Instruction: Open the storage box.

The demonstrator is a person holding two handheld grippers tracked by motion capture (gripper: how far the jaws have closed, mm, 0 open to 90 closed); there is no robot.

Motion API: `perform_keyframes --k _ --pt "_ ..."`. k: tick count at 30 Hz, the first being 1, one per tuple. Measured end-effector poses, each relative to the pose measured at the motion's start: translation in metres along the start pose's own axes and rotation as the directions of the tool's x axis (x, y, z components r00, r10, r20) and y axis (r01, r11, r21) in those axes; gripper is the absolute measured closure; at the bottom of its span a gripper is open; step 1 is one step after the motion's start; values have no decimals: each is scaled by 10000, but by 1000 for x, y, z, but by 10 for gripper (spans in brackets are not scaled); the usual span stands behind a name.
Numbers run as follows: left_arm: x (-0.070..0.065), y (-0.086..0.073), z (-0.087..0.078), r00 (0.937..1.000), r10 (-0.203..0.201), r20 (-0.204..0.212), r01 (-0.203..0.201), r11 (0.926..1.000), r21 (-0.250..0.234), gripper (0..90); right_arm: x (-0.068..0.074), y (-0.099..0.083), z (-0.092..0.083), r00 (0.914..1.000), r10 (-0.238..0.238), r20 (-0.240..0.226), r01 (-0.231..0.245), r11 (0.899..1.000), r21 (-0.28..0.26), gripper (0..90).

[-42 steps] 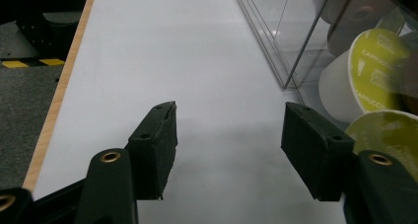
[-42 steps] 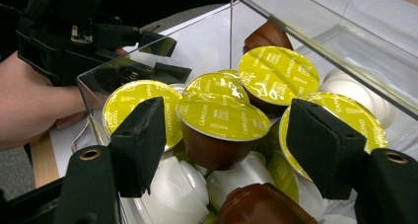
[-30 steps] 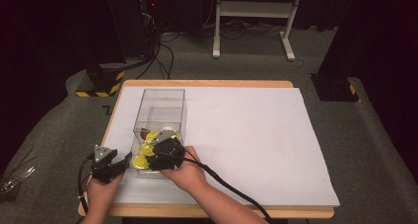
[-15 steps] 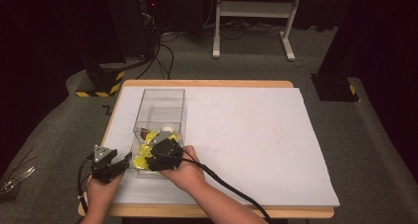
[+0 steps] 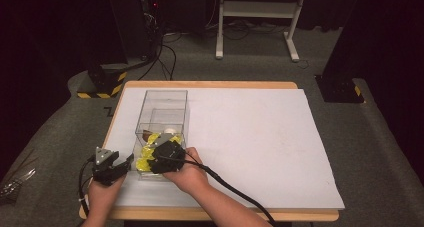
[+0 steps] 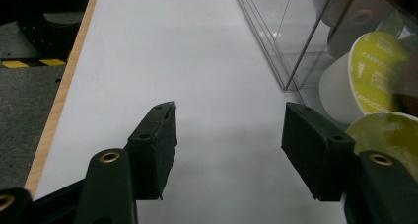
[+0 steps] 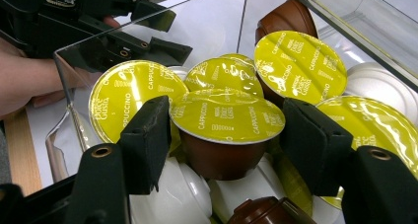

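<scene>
Yellow foil marked the capsule [image 7: 224,130] that the work centred on: a brown-bodied coffee pod with its lid turned up and tipped slightly toward the camera, its short axis running from the foil down through the tapering cup into the heap below.

At the left of the high view the left gripper [image 5: 120,168] hovered over the white sheet [image 5: 250,137] just outside the clear plastic box [image 5: 162,94], pointing at the box's near left wall. In the left gripper view its jaws stood wide apart with bare sheet between them, and pods showed through the wall on the right.

Next came the box itself, long axis running away from the person, with the pods piled in its near end.

The right gripper [image 5: 152,159] reached down into that pile. In the right gripper view its jaws had just been closing, one at each edge of the foil lid, the capsule between them; whether the pads already pressed the rim I could not tell.
</scene>
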State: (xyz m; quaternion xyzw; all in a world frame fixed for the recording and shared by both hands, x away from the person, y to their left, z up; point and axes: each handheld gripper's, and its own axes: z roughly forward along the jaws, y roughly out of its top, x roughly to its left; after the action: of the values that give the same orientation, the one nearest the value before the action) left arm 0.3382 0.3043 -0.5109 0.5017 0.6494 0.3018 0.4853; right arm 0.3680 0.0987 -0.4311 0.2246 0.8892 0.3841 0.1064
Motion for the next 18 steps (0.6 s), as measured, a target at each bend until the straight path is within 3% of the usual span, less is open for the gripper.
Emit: perform_keyframes --k 4,18 --pt "1 0 -1 10000 6 -2 -6 10000 41 387 0 0 -1 9999 -79 65 79 10000 -27 373" --pt "0 0 0 10000 -26 43 26 10000 -1 387 2 4 -17 9998 -38 208 58 9956 -938 373"
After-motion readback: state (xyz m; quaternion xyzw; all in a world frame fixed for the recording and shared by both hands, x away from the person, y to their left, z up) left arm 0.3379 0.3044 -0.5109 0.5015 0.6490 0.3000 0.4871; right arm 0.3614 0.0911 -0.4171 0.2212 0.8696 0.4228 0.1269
